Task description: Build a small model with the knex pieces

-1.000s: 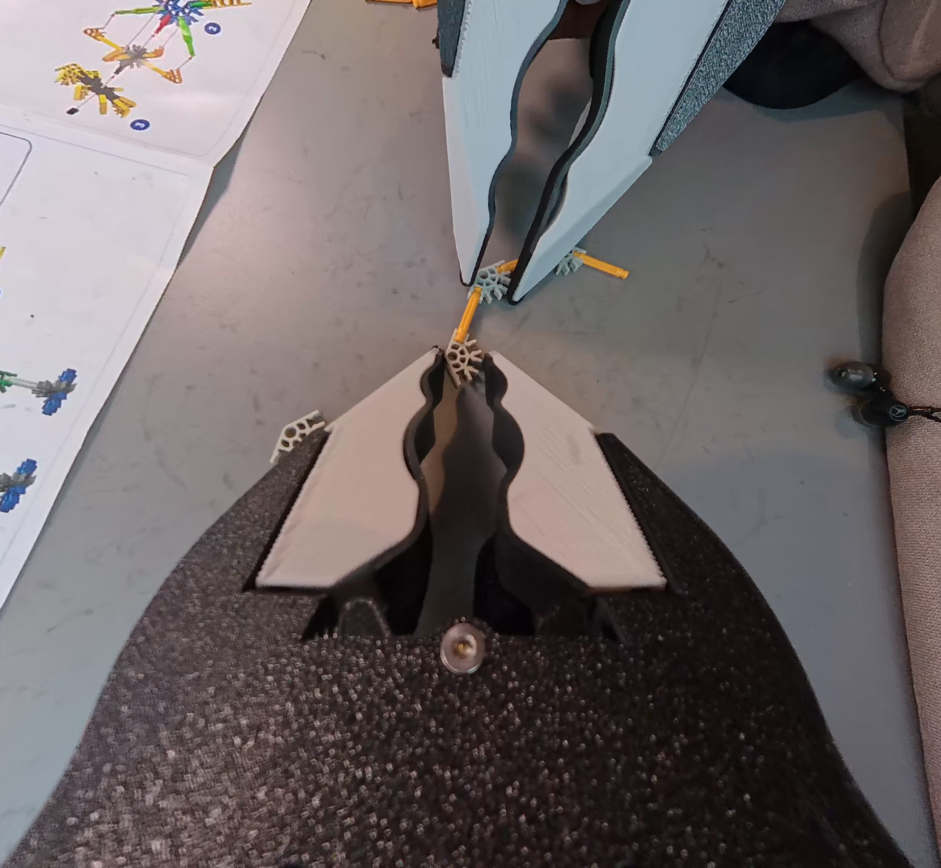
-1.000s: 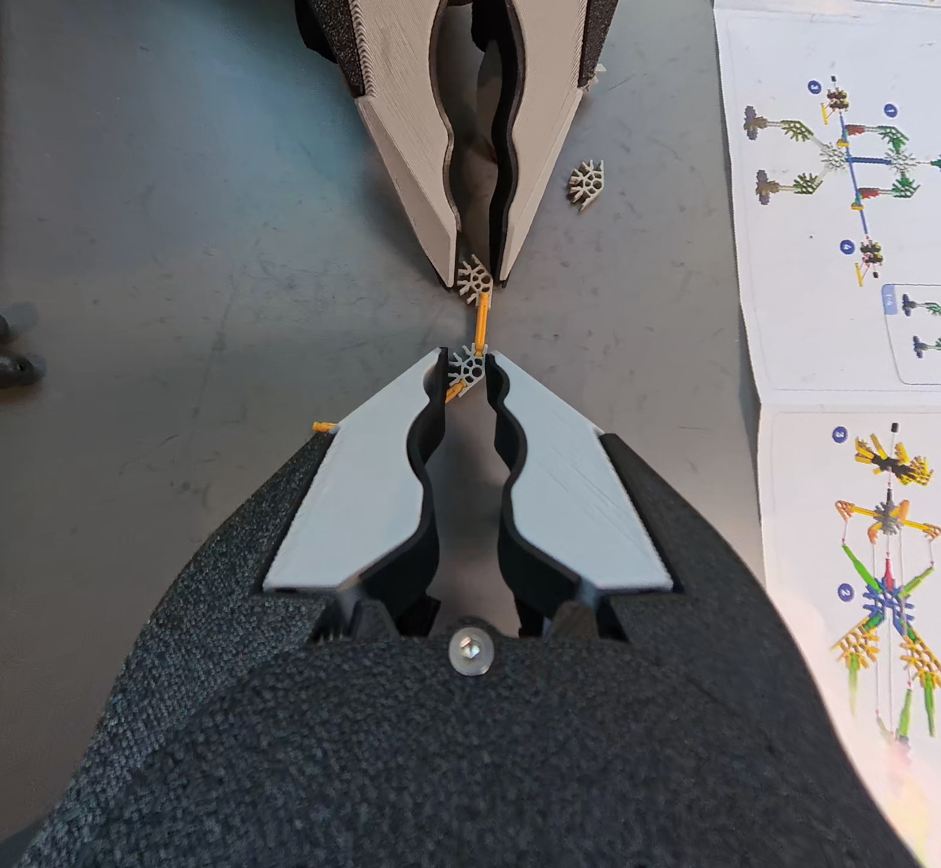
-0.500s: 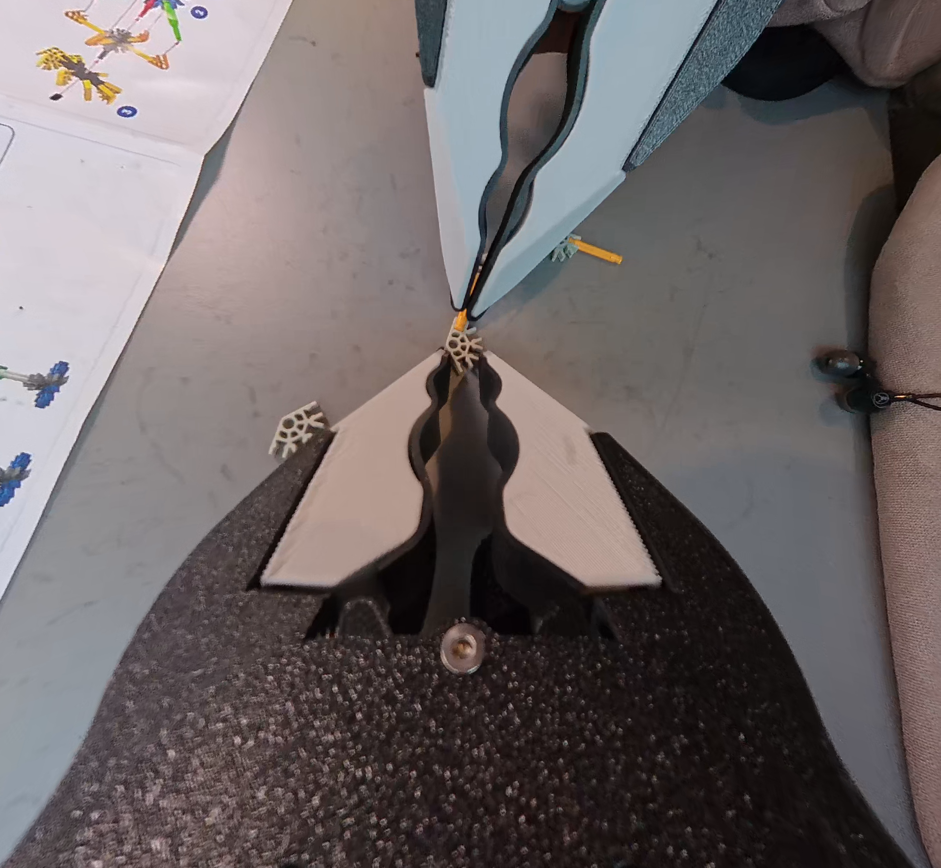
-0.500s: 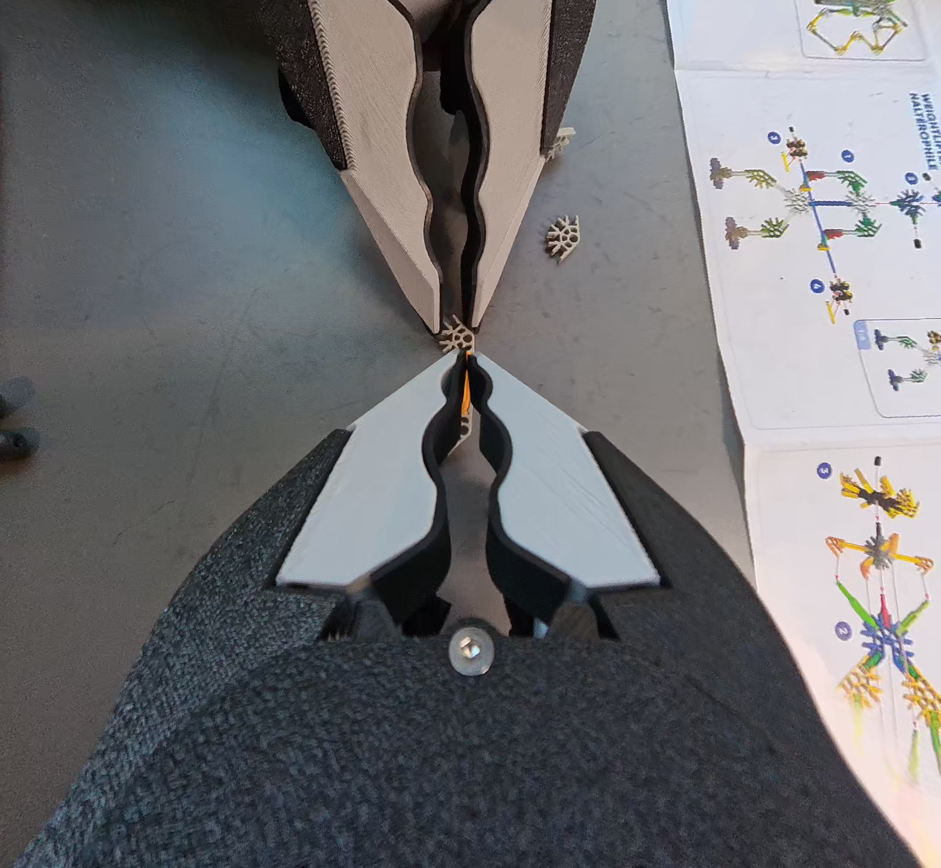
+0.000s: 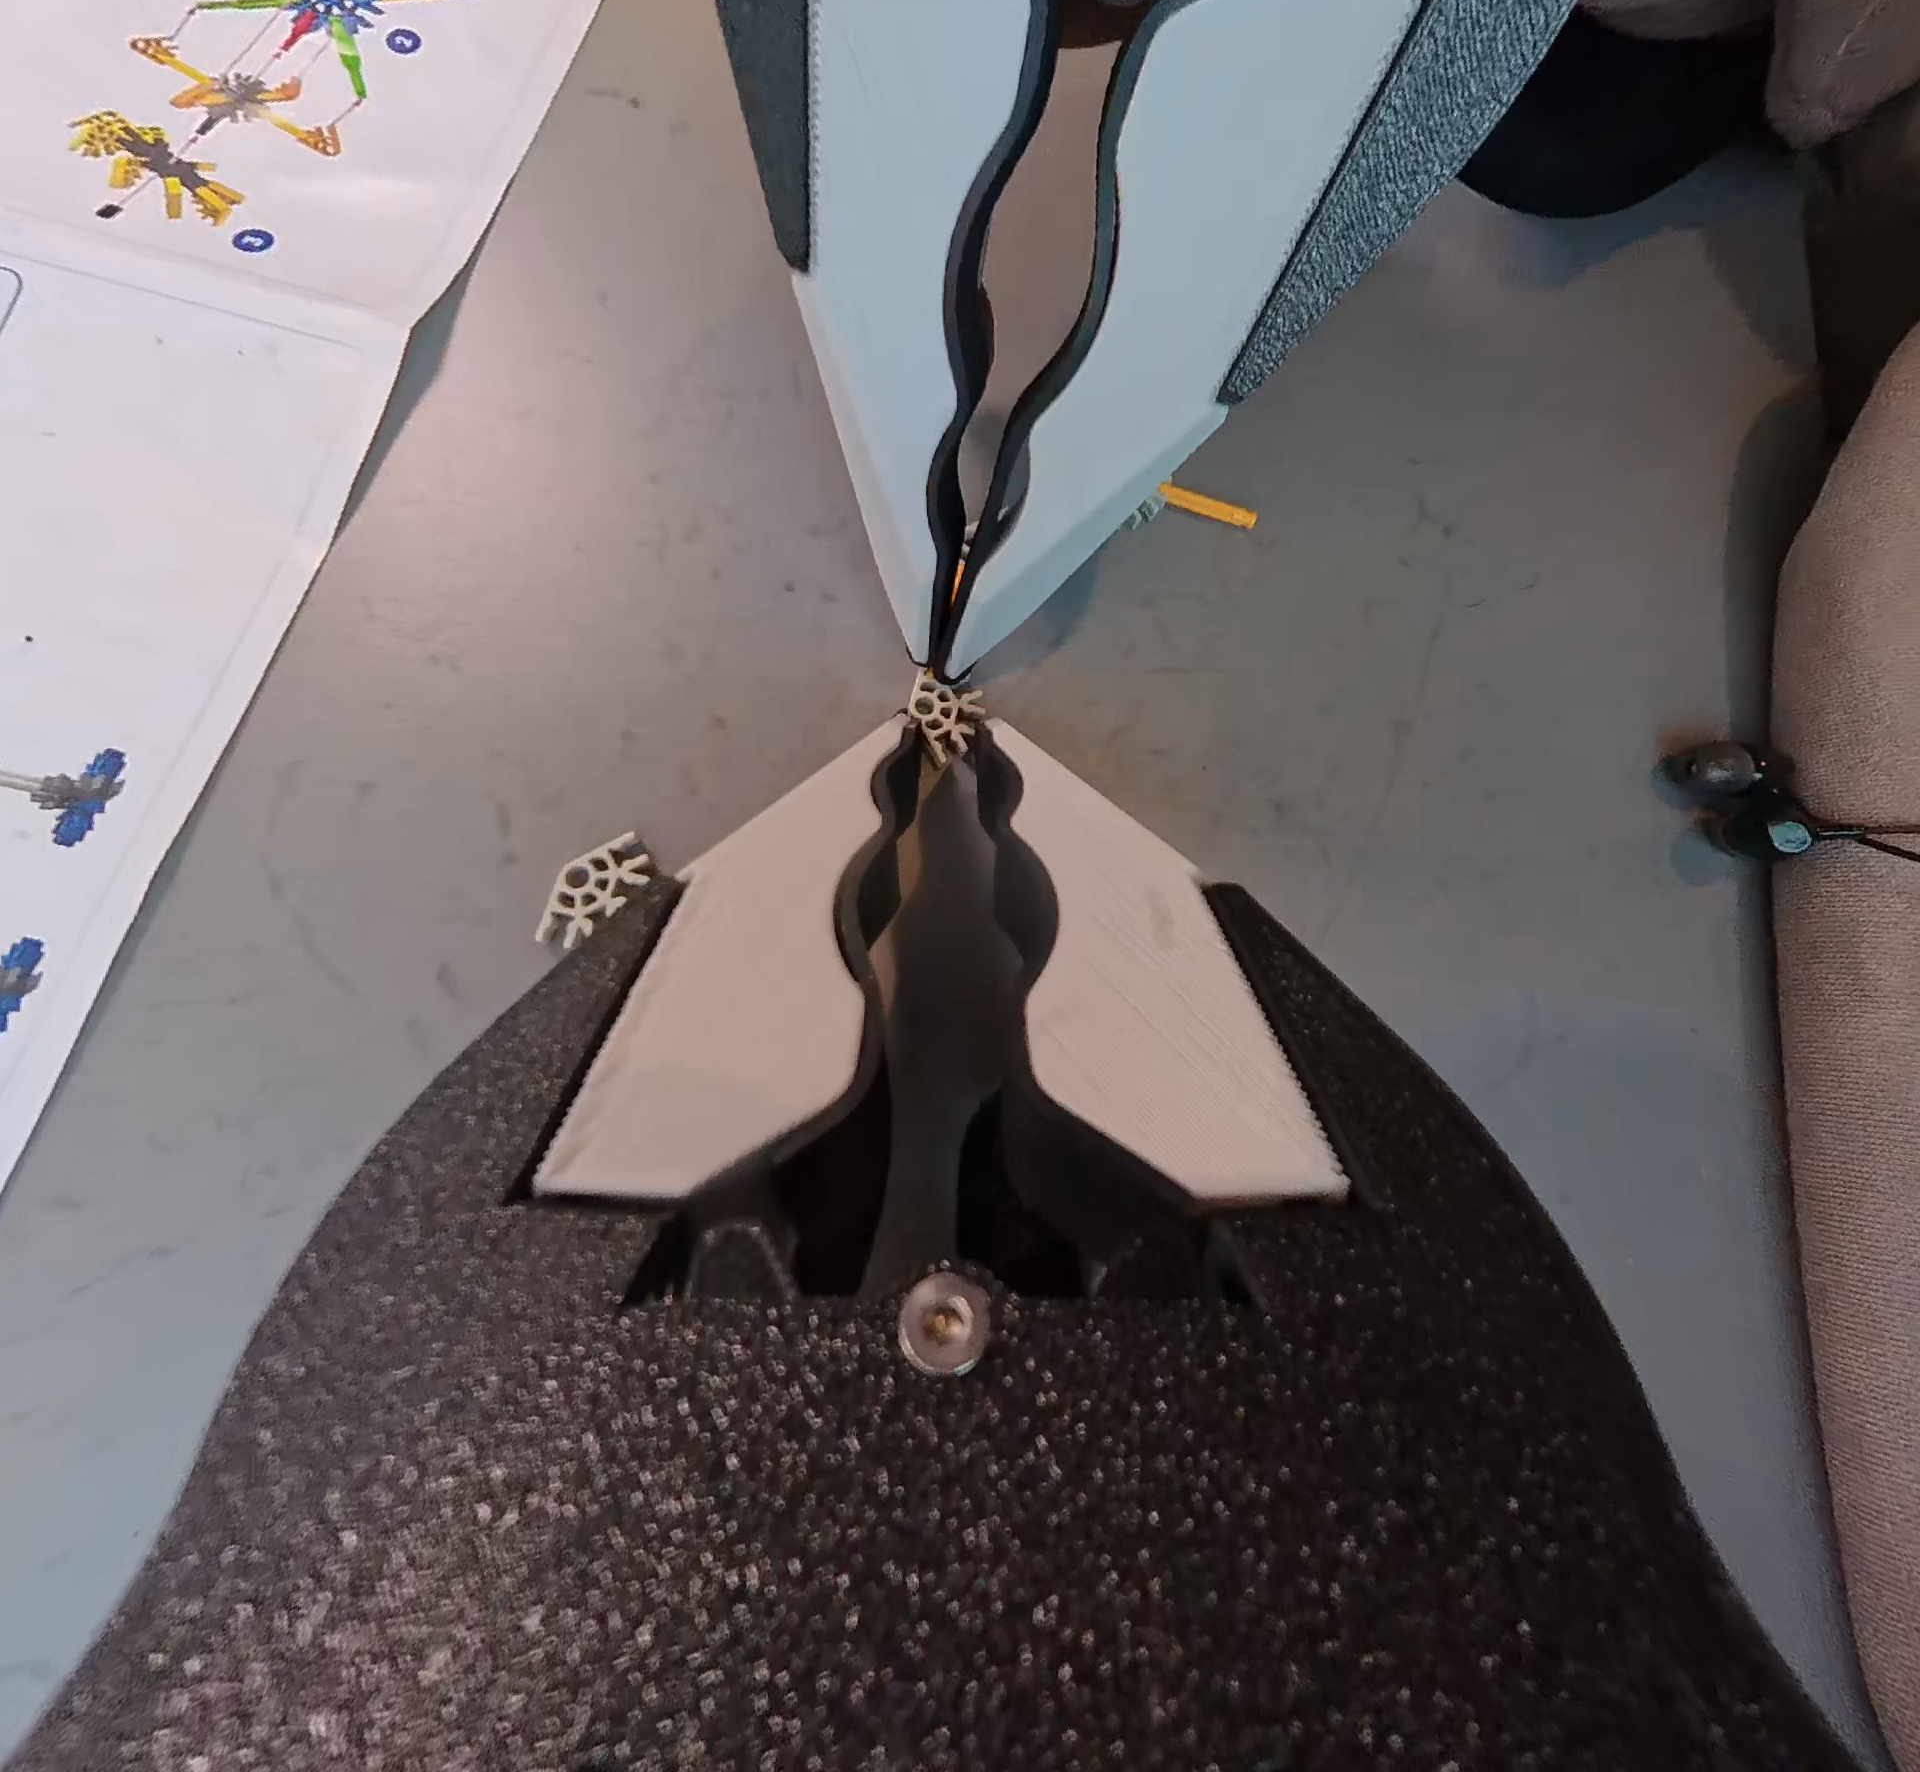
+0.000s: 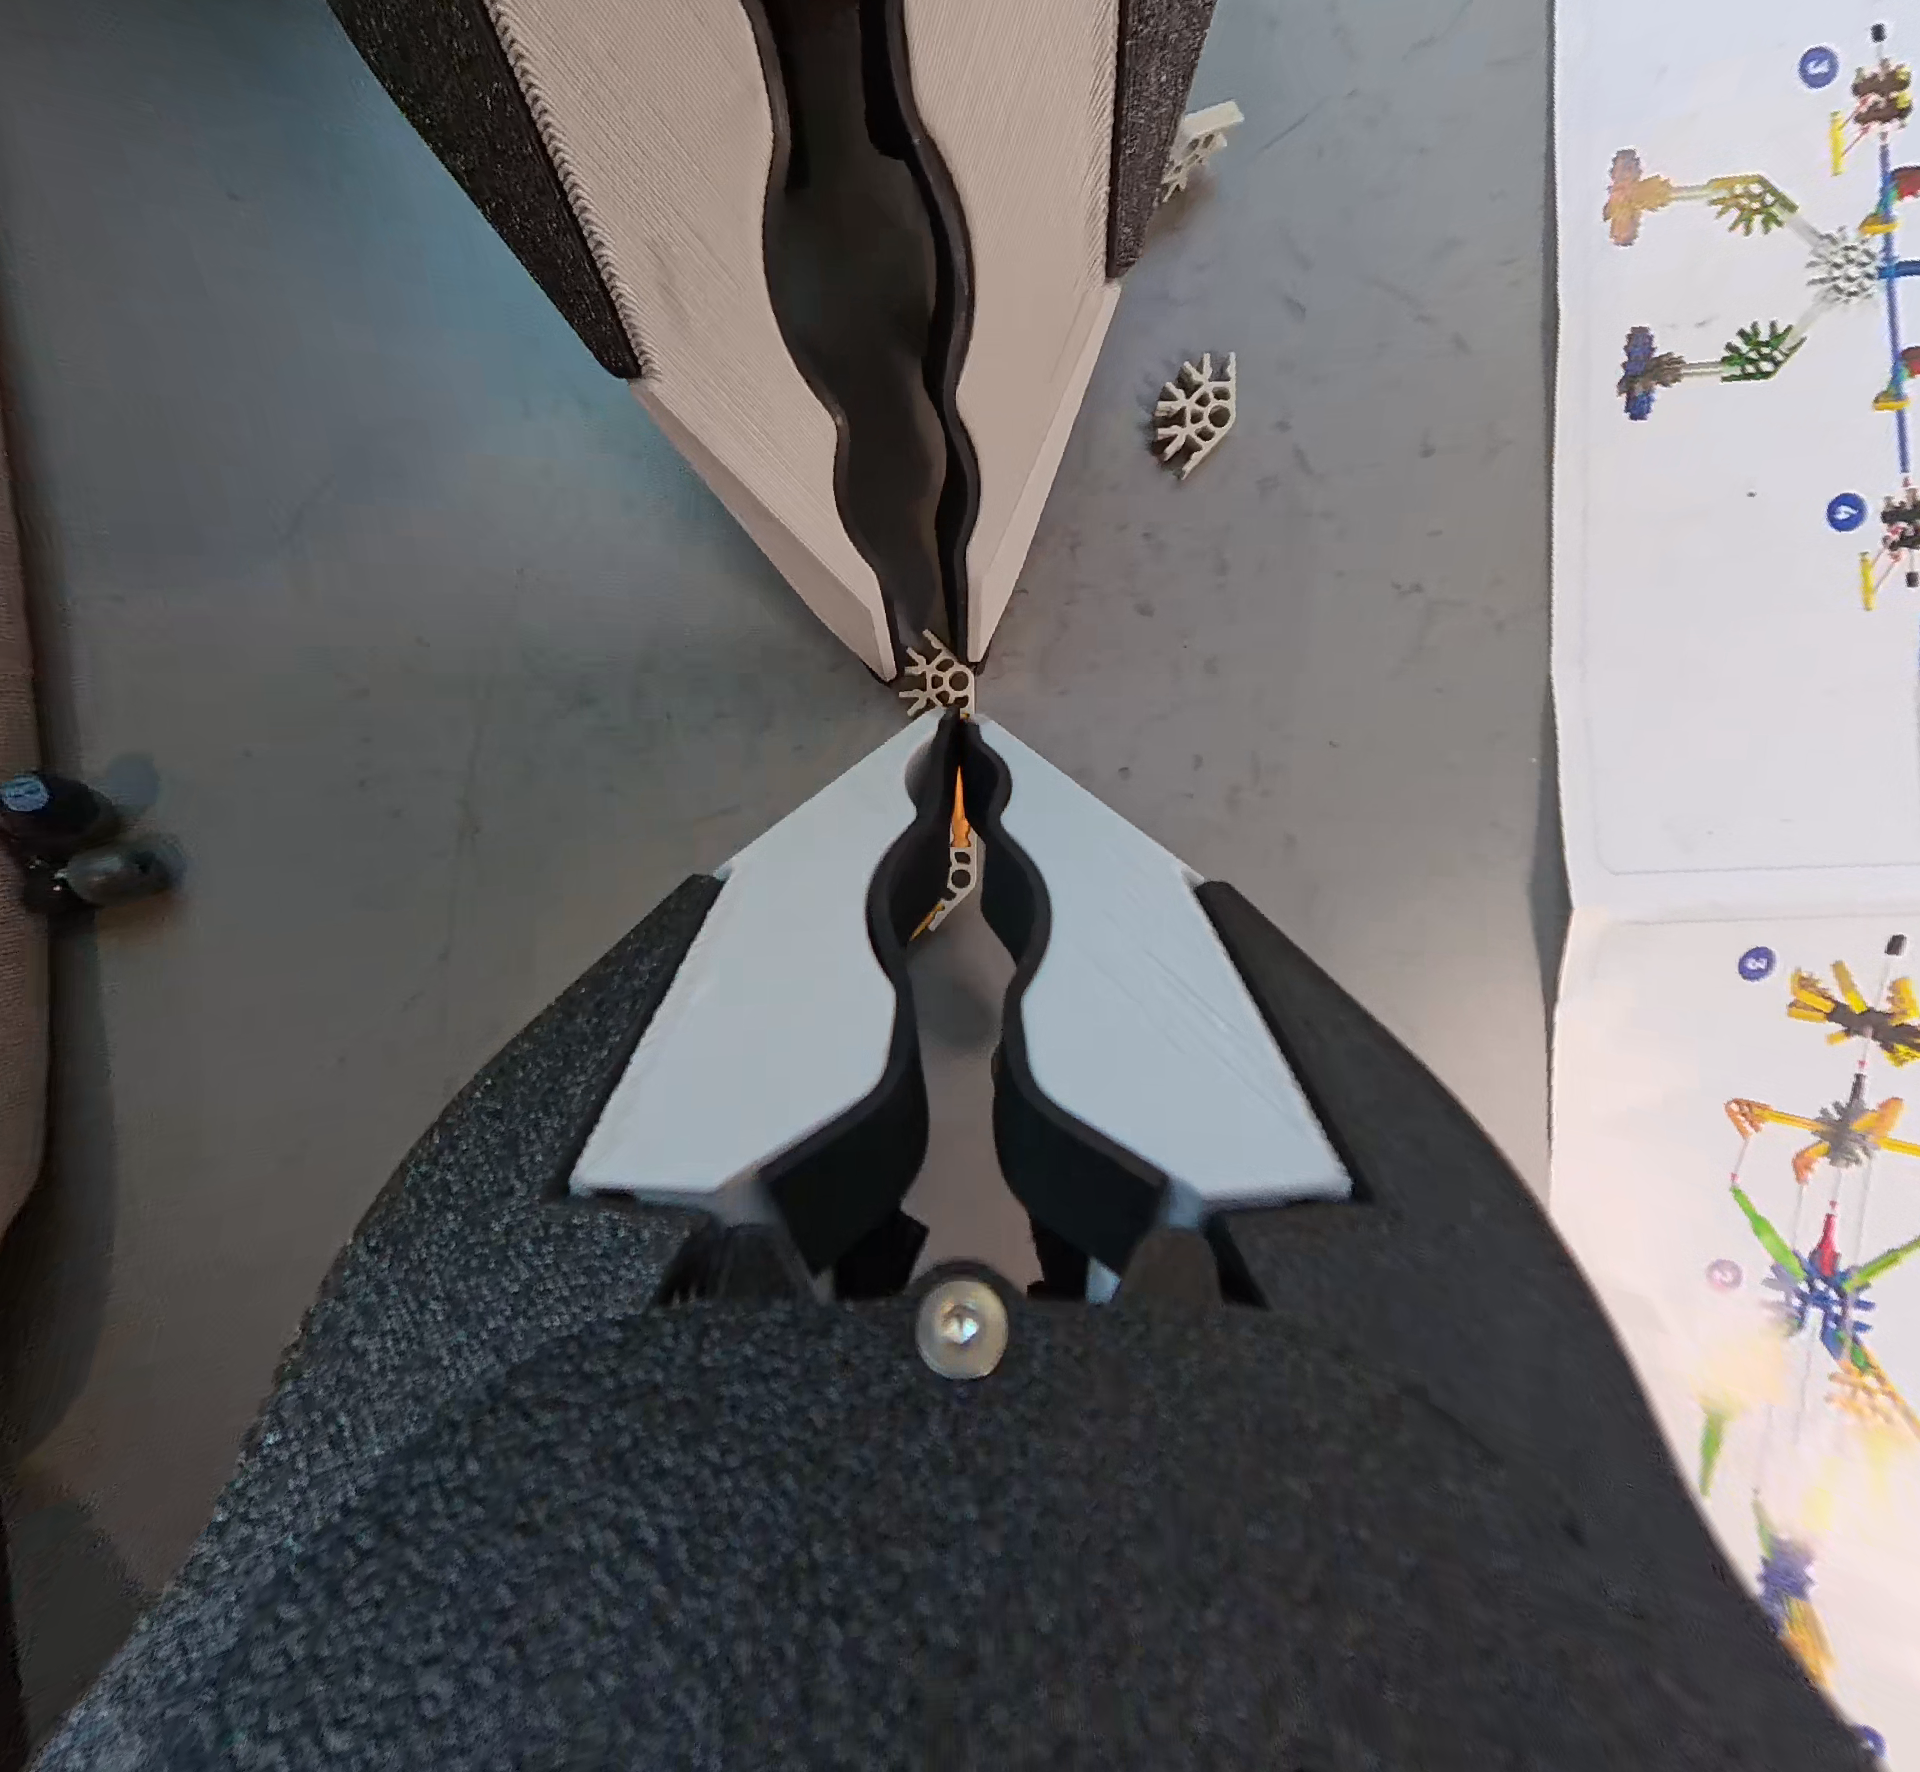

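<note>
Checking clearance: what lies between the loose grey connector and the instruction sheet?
Bare table only, in the right wrist view, between loose grey connector and instruction sheet.

Table: matt grey, scuffed, smooth. Left gripper: ribbed matt plastic fingers, rough speckled black body w/ shiny metal screw. Right gripper: smooth pale plastic. Connector: matt plastic. Instruction sheet: white paper, slightly glossy.

— Any writing near you?
— Only on the white instruction sheet to my side: small blue round marks beside its coloured diagrams. A dark earbud bears a pale mark, too small to read
</note>
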Demonstrator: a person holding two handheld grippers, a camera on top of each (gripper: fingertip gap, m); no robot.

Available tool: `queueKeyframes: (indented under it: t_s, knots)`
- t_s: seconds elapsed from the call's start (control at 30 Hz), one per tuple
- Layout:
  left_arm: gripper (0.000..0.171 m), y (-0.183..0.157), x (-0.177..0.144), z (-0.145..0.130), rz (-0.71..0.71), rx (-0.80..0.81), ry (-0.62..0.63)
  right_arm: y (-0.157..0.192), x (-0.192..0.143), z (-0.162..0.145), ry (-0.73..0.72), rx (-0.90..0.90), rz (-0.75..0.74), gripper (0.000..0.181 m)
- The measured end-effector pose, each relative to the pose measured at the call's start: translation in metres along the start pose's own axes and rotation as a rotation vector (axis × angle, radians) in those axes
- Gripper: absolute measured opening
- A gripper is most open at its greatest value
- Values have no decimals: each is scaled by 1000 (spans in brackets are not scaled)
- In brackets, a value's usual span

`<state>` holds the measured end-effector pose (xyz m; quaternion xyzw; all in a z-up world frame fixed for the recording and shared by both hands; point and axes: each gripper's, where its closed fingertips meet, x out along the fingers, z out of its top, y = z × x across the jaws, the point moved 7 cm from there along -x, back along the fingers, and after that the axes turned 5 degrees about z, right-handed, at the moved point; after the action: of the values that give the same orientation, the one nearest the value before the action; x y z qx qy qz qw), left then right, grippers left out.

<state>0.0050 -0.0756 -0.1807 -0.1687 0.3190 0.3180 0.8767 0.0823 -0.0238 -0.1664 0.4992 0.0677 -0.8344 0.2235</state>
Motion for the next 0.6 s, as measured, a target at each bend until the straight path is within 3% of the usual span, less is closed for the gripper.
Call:
queueKeyframes:
  t_s: [0.13, 0.33, 0.6]
  knots:
    - [10, -1, 0, 0, 6, 11, 0, 1, 1, 0, -17, -27, -11, 0]
    - [10, -1, 0, 0, 10, 21, 1, -1, -16, -14, -265, 38, 51, 15]
    - [10, 2, -2, 0, 35, 40, -9, 9, -25, -44, -160, -10, 74, 20]
